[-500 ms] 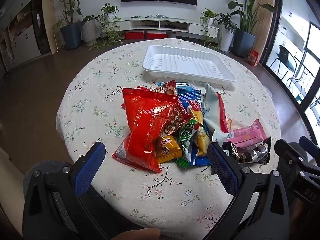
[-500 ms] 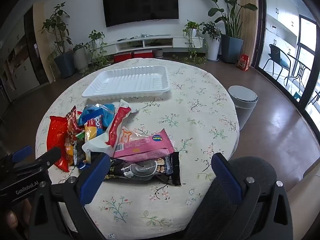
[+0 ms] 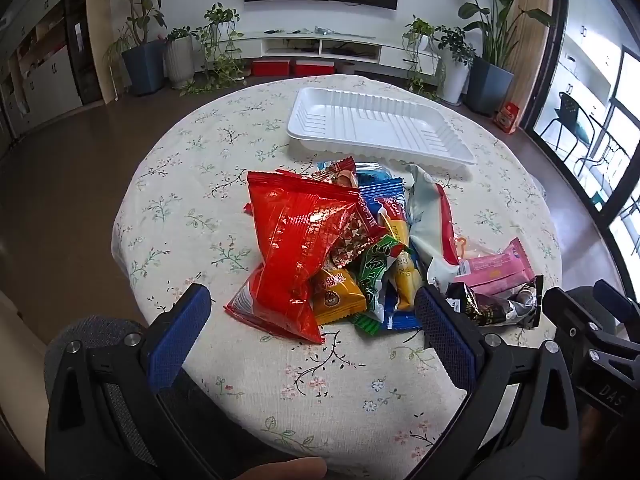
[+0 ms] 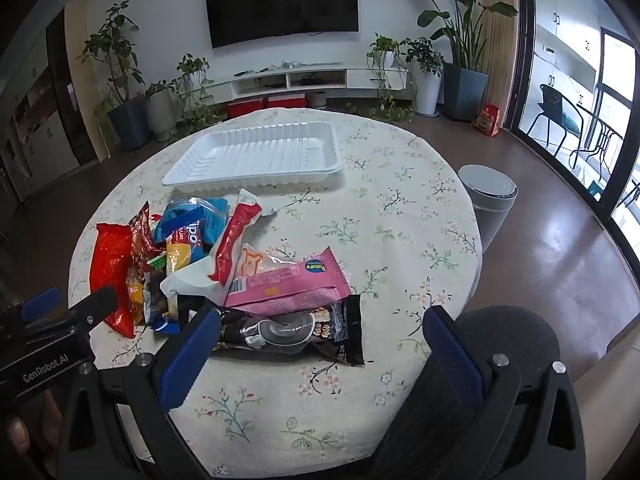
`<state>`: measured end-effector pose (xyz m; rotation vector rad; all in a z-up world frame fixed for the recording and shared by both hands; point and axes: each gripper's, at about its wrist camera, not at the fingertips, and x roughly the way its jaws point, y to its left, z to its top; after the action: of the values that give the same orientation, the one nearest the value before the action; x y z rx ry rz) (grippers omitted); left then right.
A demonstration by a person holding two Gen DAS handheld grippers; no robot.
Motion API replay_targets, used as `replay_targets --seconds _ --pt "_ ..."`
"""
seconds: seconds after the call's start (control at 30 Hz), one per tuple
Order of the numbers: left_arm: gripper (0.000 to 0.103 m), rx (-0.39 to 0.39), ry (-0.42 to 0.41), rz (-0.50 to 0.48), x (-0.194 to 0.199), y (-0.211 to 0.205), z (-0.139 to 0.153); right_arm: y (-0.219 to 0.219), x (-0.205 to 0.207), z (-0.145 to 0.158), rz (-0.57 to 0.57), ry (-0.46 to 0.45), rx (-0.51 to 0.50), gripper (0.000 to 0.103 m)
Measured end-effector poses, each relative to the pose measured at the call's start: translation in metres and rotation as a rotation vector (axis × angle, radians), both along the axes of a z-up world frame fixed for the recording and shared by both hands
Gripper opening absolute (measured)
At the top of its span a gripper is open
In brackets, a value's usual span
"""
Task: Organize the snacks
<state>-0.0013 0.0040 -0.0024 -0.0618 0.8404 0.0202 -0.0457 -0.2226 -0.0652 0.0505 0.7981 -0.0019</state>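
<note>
Snacks (image 3: 360, 256) heaped mid-tabletop, white tray (image 3: 376, 128) empty toward the far edge; left gripper (image 3: 312, 328) and right gripper (image 4: 320, 344) both gape wide, holding nothing. Step: first pick, likely.

We see a round table (image 4: 420, 216) under a floral cloth, and behind it a wall-mounted television (image 4: 282, 2) above a low white media shelf (image 4: 304, 78) flanked by potted plants (image 4: 460, 36). A grey lidded bin (image 4: 490, 196) stands on the brown floor beside the table.
</note>
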Motion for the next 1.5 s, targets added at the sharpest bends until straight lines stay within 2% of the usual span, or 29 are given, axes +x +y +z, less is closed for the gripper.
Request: replay_targets --seconds 0.47,1.5 --pt "0.103 -0.003 0.002 0.005 0.0019 -0.0001 -0.0005 -0.0004 0.0012 -0.0009 0.005 0.030 -0.006 0.103" --pt "0.103 -0.004 0.003 0.006 0.0022 -0.0001 -0.0013 -0.0005 0.0025 -0.0033 0.005 0.033 -0.007 0.103"
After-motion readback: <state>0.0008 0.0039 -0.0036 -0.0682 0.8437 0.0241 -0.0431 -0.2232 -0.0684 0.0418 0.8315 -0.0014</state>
